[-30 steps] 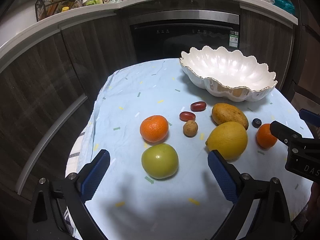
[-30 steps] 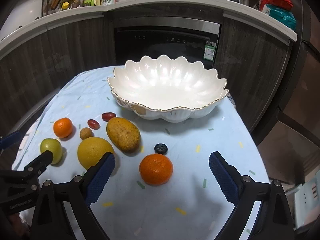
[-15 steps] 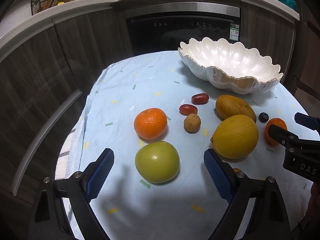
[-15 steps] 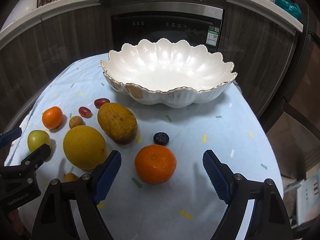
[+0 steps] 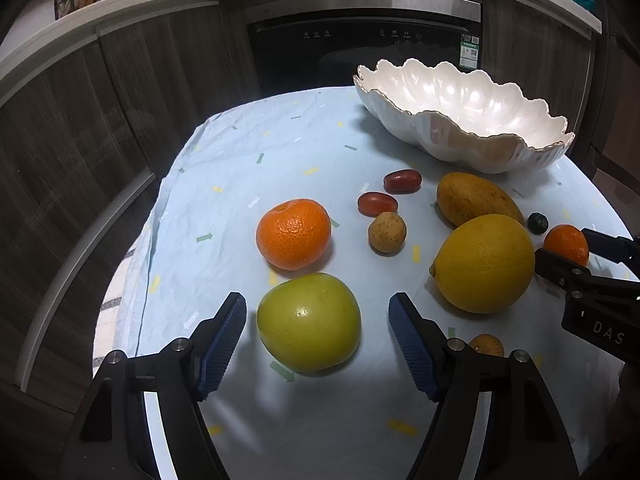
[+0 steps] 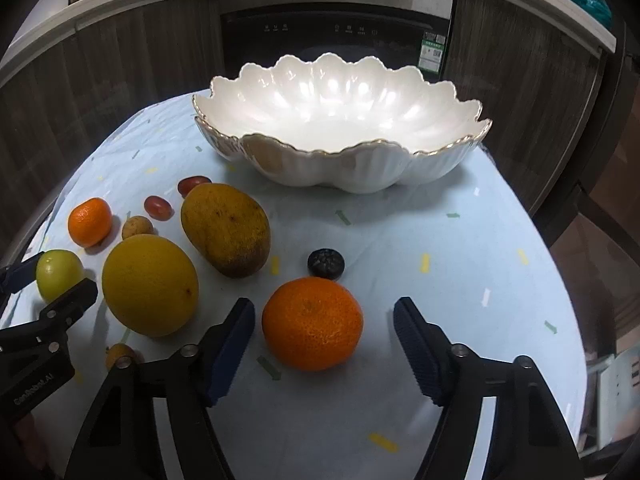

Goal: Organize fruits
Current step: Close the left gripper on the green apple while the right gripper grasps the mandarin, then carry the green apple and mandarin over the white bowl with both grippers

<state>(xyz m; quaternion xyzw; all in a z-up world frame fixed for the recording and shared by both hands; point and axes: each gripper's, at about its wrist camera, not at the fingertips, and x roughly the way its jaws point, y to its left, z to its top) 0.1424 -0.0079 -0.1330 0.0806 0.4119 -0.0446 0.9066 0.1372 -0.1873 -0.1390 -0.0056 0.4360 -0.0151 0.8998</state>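
Note:
A green apple (image 5: 308,326) lies between the blue pads of my left gripper (image 5: 316,320), whose jaws are closing; gaps still show on both sides of it. In the right wrist view an orange tangerine (image 6: 313,323) sits between the pads of my right gripper (image 6: 323,320), also closing, with the pads clear of the fruit. The white scalloped bowl (image 6: 344,168) stands empty at the far side of the table. A second tangerine (image 5: 294,234), a big yellow citrus (image 5: 484,262) and a brownish mango (image 5: 476,200) lie on the pale blue cloth.
Two red dates (image 5: 402,181), a small tan fruit (image 5: 387,232), a dark berry (image 6: 326,263) and another small tan fruit (image 5: 486,346) lie among the big ones. Dark cabinets and an oven (image 5: 360,52) stand behind the round table. The cloth (image 5: 248,152) edge drops off at left.
Both grippers have sunk toward the table and their jaws have narrowed. The apple and the tangerine now sit between the pads instead of ahead of them.

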